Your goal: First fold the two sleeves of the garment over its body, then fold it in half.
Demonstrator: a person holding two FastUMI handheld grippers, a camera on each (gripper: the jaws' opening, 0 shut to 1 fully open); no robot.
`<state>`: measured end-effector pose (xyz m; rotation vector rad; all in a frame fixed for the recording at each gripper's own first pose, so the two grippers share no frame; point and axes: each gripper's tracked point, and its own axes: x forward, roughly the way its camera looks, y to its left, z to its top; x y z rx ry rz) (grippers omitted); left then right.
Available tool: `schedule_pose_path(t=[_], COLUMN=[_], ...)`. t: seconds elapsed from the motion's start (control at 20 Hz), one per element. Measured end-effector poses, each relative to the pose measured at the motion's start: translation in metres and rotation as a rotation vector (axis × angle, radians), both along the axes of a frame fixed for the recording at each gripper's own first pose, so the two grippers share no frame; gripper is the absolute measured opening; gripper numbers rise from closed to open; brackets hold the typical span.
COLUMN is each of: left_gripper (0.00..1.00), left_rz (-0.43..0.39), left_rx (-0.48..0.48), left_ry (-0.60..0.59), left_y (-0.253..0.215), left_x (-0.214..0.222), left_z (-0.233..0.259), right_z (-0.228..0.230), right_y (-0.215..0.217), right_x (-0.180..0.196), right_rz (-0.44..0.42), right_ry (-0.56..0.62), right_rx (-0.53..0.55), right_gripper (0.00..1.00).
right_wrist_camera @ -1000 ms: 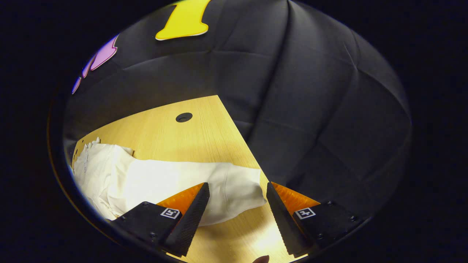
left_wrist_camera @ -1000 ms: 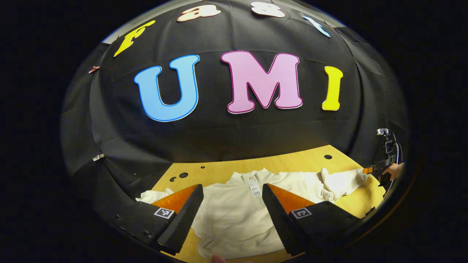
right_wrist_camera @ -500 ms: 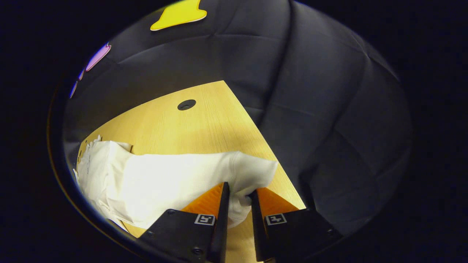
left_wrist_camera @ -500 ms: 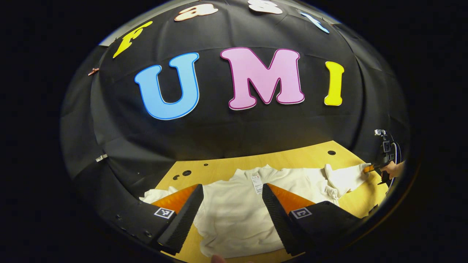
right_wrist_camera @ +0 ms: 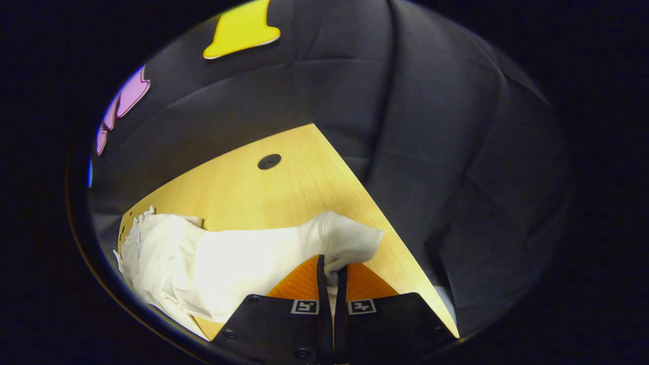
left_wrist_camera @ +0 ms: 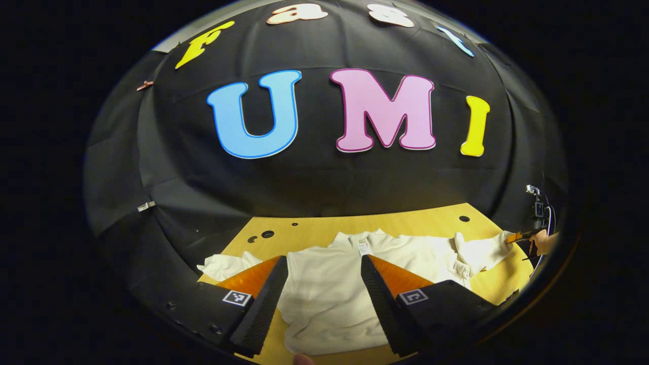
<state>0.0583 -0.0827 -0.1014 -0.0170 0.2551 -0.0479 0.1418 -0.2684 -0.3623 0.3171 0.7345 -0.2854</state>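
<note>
Right gripper view: right gripper (right_wrist_camera: 330, 276) clenched on the cuff of one sleeve (right_wrist_camera: 284, 251) of a white garment (left_wrist_camera: 329, 289)
Left gripper view: garment lies spread on the wooden bench (left_wrist_camera: 405, 223), collar toward the black wall; left gripper (left_wrist_camera: 319, 299) released, fingers wide apart above the garment's body, touching nothing; other sleeve (left_wrist_camera: 225, 264) bunched at the garment's far side; the held sleeve stretches from the body toward the bench corner, where a hand (left_wrist_camera: 546, 242) grips the right gripper
</note>
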Motion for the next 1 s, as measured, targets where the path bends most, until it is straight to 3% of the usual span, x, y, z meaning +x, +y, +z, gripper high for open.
schedule_pose_path(t=[0.2, 0.45, 0.65, 1.0], left_gripper=[0.9, 0.9, 0.9, 0.9], left_rz=[0.021, 0.037, 0.048, 0.081], left_rx=[-0.017, -0.036, -0.028, -0.043], left_ry=[-0.015, -0.038, -0.053, -0.052], left_y=[0.029, 0.069, 0.104, 0.162], left_x=[-0.004, -0.013, -0.021, -0.03], left_z=[0.0, -0.001, -0.005, -0.019], right_z=[0.069, 0.139, 0.172, 0.185], right_y=[0.047, 0.16, 0.26, 0.431], right_x=[0.011, 0.027, 0.037, 0.058], right_rz=[0.079, 0.225, 0.307, 0.473], right_ry=[-0.117, -0.221, -0.273, -0.313], right_rx=[-0.034, -0.008, 0.053, 0.128], right_gripper=[0.06, 0.06, 0.05, 0.06])
